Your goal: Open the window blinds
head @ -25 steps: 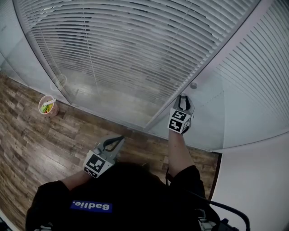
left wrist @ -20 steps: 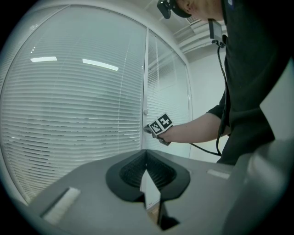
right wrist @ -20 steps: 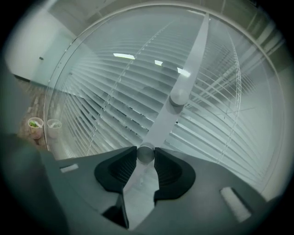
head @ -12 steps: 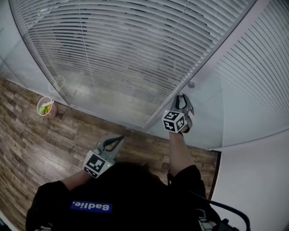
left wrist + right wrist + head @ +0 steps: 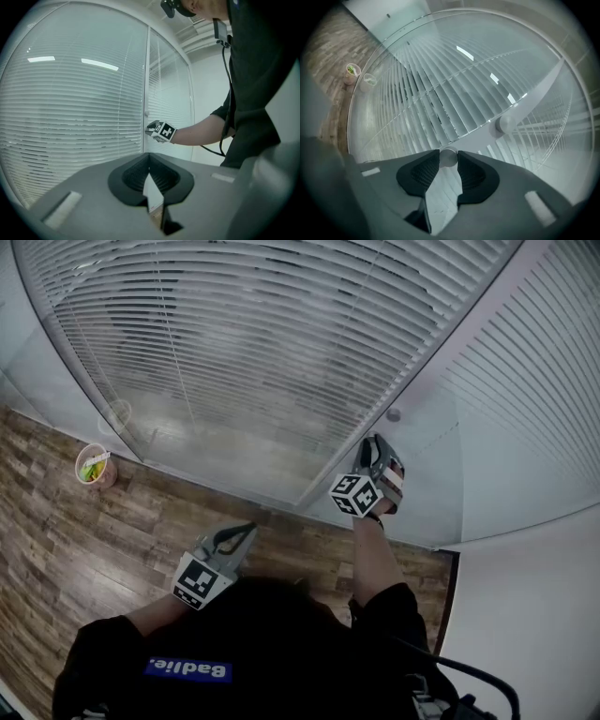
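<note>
Right gripper is clamped on the small round grey knob mounted on the white frame post. Both dark pads press on the knob's sides, and its width holds the jaws partly apart. This grip suits a twisting action. The knob appears to be the tilt control for the white slatted window blinds, which sit sealed behind glass and cannot be reached directly.

In the head view the blinds fill the field from 9 through 12 to 2 o'clock. The post runs diagonally toward 1 o'clock, and the right gripper sits just right of centre, on the post's lower part. A second round grey knob lies on the same post at 2 o'clock from the gripped one, clear of the jaws. The slats in the left pane stand partly tilted, so the task is judged under way and not complete.

The left gripper is empty with its jaws together. It is held low at 7 o'clock over the brown wood-pattern floor, well apart from the post, presumably because one gripper suffices for the knob. A small round cup stands on the floor at 9 o'clock, beside the glass.
</note>
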### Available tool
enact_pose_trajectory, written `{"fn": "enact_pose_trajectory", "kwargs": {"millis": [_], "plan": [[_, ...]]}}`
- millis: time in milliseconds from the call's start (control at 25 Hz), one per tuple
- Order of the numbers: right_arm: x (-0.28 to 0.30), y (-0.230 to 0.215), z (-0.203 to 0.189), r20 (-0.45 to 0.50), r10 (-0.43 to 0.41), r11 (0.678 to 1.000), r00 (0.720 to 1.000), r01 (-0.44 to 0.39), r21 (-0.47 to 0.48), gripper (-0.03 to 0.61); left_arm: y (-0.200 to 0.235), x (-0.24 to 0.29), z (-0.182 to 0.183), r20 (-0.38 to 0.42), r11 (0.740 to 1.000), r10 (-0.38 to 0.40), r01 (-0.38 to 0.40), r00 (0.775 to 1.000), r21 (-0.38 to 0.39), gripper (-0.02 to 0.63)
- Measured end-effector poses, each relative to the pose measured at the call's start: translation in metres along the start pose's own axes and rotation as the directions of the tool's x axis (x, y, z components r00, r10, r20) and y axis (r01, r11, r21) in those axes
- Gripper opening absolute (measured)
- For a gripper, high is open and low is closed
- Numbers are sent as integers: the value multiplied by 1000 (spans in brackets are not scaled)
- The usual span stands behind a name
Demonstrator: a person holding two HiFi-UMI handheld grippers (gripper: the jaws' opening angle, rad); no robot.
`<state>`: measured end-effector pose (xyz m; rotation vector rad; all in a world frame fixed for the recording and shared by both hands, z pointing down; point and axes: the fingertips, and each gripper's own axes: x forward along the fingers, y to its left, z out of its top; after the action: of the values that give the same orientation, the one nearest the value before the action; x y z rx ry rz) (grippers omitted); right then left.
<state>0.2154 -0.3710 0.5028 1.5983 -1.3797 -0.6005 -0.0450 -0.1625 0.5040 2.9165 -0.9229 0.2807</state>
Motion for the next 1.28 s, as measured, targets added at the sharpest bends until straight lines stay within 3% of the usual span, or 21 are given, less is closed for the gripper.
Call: {"fn": "enact_pose_trajectory", "kwargs": {"millis": [120,240,320,400,480,600,760,880,1280], "plan": [[0,-1,1,12,18,998,1000,-18,56,129,0,0,-1,-4,1000,-2,2,1000,1,0],[-3,-5,0,27,48,964,999,-53,260,149,1,0,-2,-6,1000,0,-1,1000,-2,0],[-5,-9,-3,44,74,892,996,-86,443,166,1,-1,-3,-9,1000,2,-2,1000,-5,0],[-5,-12,-4,76,98,788,992,-124,604,166,2,-1,-3,-13,1000,3,-3,1000,-7,0],[-4,-14,-5,98,108,705,989,-146,694,166,2,-1,-4,-15,1000,4,-5,1000,-8,0],[-2,-14,-5,99,120,633,988,-153,759,163,3,-2,-5,-14,1000,6,-6,1000,-7,0],[1,-12,-10,79,142,569,987,-146,810,130,2,-2,-4,-13,1000,4,-4,1000,-4,0],[2,-12,-9,59,137,590,989,-129,797,127,5,-3,-5,-14,1000,10,-10,1000,-8,0],[-1,-12,-1,-26,117,827,993,-82,555,126,6,-1,-1,-13,1000,6,-6,1000,-9,0]]}}
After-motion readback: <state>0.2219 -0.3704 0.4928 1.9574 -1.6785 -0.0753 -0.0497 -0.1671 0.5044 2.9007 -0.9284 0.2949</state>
